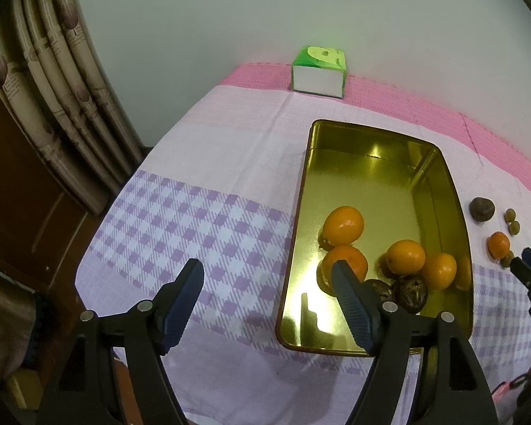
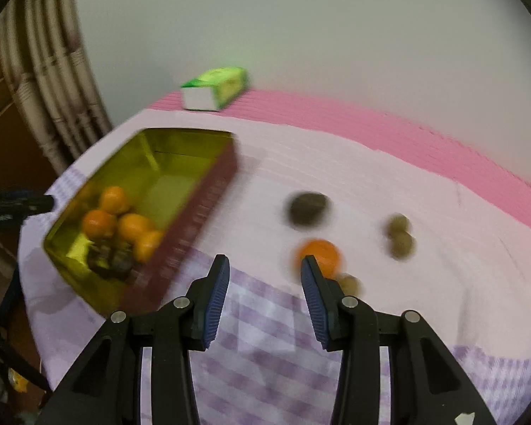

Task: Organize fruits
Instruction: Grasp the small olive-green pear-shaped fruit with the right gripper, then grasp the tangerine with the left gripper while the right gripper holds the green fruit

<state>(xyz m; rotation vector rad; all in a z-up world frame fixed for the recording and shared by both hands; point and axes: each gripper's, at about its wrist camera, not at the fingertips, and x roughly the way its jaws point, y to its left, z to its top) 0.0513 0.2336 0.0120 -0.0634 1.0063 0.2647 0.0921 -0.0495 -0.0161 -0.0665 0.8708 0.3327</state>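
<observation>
A gold tin [image 1: 453,191] on the checked cloth holds several oranges [image 1: 343,225] and two dark wrinkled fruits [image 1: 412,292] at its near end. My left gripper [image 1: 267,264] hovers open over the tin's near left rim with nothing between its fingers. To the right of the tin, a loose orange [image 2: 320,253], a dark round fruit [image 2: 306,209] and small green fruits [image 2: 401,242] lie on the cloth. My right gripper [image 2: 265,258] stands open and empty just short of the loose orange, its right finger overlapping it. The right wrist view is blurred.
A green tissue box [image 1: 318,71] stands at the back of the table by the wall. A curtain [image 1: 53,81] and wooden panelling lie beyond the table's left edge. The cloth [image 1: 194,177] left of the tin is bare.
</observation>
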